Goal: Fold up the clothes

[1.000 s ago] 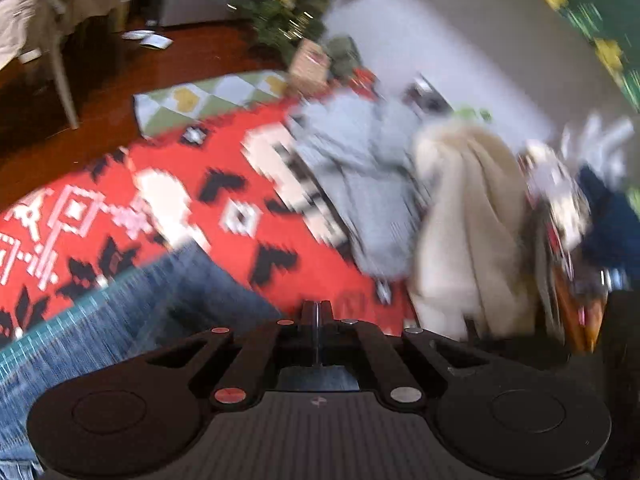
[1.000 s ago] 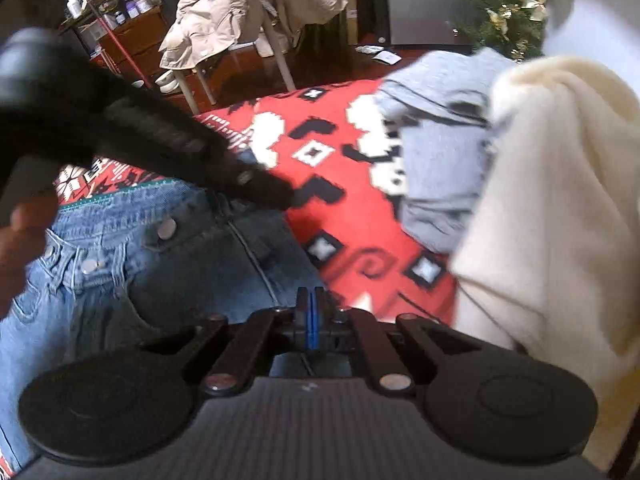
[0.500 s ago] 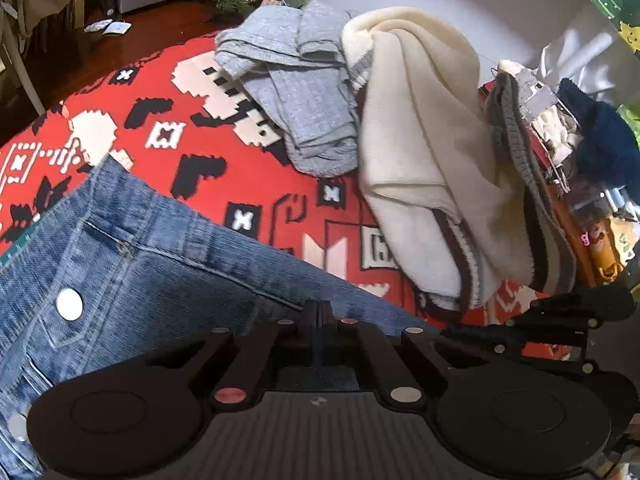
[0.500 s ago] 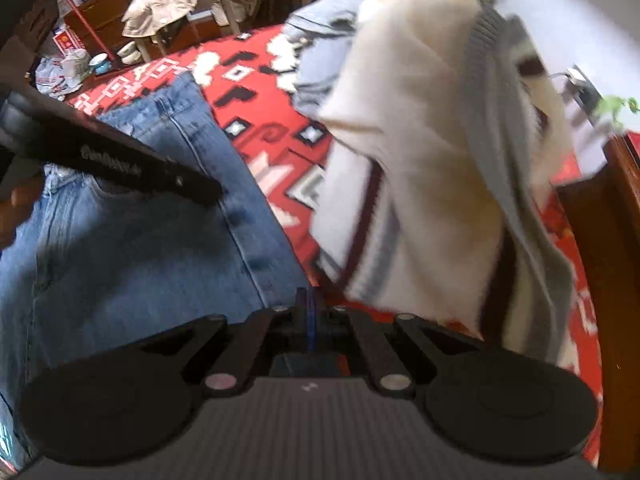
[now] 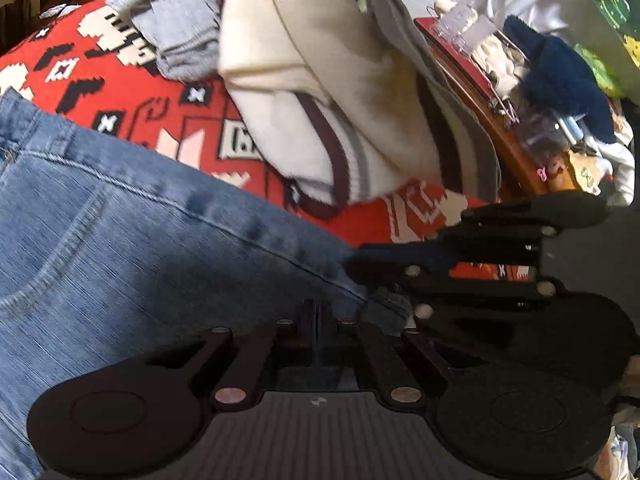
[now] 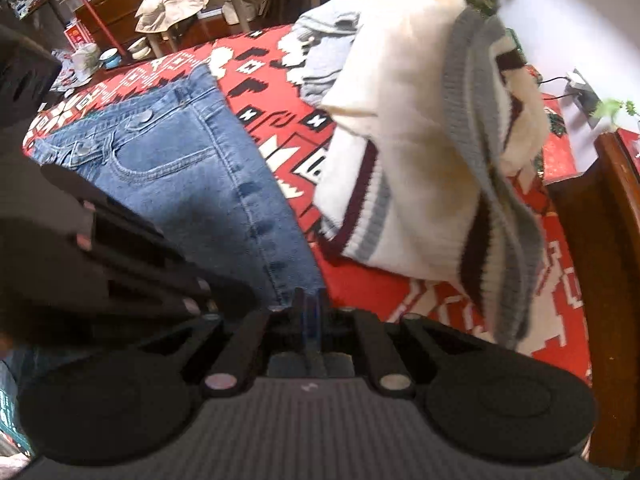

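Blue jeans lie stretched over a red patterned blanket, waistband and buttons at the far end. My left gripper is shut on the near edge of the denim. The right gripper is shut on the same near end, at the side seam corner. Both sit close together: the right gripper shows at right in the left wrist view, and the left gripper at left in the right wrist view. A cream sweater with grey and maroon stripes is heaped beside the jeans.
A grey garment lies behind the sweater. A wooden edge borders the blanket on the right, with a cluttered shelf and a dark blue cloth beyond. Chairs draped with coats stand in the background.
Both grippers have drawn back along the jeans toward the near end and come together. The denim now lies stretched out, and the sweater pile sits closer in view.
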The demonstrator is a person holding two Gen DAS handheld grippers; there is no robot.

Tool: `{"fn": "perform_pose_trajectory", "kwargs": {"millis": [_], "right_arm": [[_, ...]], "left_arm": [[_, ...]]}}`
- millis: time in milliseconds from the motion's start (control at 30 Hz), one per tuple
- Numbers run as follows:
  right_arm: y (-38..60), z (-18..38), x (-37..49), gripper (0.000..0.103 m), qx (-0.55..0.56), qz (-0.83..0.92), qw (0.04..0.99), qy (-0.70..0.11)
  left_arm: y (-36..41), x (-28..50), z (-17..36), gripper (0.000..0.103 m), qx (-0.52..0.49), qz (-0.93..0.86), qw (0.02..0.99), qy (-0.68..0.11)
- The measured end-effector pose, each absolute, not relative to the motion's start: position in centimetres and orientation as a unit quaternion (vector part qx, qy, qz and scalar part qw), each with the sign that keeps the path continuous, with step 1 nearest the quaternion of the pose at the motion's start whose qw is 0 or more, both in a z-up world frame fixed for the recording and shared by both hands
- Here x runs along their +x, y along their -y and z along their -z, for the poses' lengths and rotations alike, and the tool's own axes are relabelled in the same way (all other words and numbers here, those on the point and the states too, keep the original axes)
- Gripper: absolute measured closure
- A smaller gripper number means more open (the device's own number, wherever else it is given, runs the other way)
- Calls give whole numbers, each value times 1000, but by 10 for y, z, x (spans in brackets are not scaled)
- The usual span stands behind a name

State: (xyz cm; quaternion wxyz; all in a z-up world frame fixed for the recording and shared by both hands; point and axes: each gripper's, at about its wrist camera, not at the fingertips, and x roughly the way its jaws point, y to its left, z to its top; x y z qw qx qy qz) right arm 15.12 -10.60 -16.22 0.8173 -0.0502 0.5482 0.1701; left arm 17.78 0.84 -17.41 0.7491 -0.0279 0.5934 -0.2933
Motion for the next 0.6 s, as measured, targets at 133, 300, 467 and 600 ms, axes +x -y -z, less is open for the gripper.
{"fn": "perform_pose_trajectory", "kwargs": {"millis": [133, 300, 467, 600], "right_arm": [[119, 165, 144, 101, -34, -162, 816, -554], [137, 146, 129, 93, -46, -146, 821, -551], [131, 139, 116, 93, -43, -167, 818, -548], [117, 142, 111, 93, -44, -185, 814, -549]], "left_arm": [[-1, 166, 172, 102, -38, 286, 750, -595], [-2, 145, 165, 102, -51, 259, 764, -589], [-6, 122, 158, 102, -63, 228, 781, -578], [-24, 110, 168, 102, -82, 181, 784, -588]]}}
